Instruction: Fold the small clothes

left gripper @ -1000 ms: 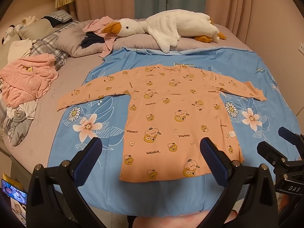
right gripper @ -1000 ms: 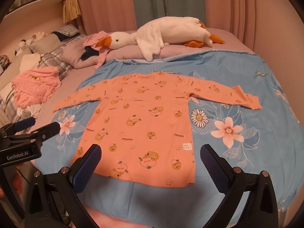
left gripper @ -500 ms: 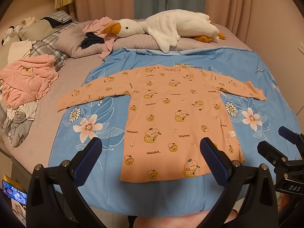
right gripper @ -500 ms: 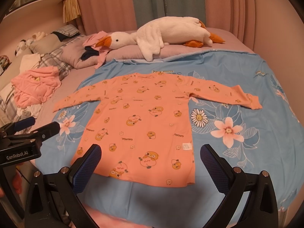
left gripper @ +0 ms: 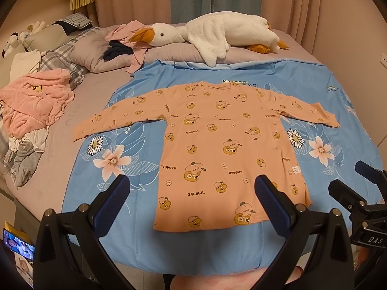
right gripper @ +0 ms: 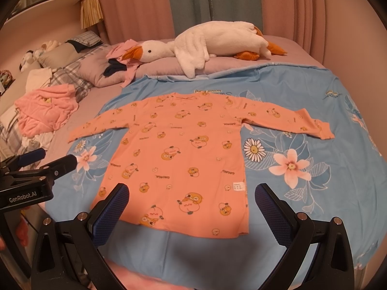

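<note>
An orange long-sleeved child's shirt (left gripper: 227, 145) with bear prints lies flat on a blue floral sheet (left gripper: 116, 176), both sleeves spread out, hem toward me. It also shows in the right wrist view (right gripper: 179, 154). My left gripper (left gripper: 192, 193) is open and empty, held above the bed's near edge over the hem. My right gripper (right gripper: 192, 200) is open and empty, also above the hem. The right gripper shows at the right edge of the left wrist view (left gripper: 362, 193), and the left gripper at the left edge of the right wrist view (right gripper: 38, 166).
A white goose plush (left gripper: 217, 33) lies on grey pillows (left gripper: 96, 53) at the head of the bed. A pile of pink and grey clothes (left gripper: 31, 111) sits at the left side. Curtains and walls stand behind and to the right.
</note>
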Motion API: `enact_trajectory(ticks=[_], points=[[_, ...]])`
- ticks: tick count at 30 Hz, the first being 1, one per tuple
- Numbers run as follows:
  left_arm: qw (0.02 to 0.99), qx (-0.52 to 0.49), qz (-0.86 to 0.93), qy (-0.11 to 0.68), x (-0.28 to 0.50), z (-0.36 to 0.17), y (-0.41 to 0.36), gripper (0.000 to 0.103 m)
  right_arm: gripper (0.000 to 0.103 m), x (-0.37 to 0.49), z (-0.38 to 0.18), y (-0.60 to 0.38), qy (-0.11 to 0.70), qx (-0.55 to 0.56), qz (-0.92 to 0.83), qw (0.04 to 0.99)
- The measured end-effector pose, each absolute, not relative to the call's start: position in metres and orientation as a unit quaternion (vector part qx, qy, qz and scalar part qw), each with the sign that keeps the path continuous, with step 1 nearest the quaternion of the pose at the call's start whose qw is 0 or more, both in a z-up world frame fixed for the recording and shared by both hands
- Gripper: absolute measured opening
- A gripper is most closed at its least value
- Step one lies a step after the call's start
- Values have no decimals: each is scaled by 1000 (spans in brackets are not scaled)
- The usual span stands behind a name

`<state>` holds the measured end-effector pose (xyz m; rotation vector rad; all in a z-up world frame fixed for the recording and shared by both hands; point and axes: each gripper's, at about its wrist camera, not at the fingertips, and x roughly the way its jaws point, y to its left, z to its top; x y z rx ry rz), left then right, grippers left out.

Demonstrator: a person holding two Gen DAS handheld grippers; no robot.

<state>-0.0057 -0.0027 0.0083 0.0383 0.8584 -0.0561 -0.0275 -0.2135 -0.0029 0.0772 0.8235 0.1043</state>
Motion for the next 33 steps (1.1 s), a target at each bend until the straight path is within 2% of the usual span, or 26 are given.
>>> enact_trajectory(ticks=[33], points=[[906,22,-27,422,-3,-3,-4,103,103,-30,-7,-212,404,38,48,913]])
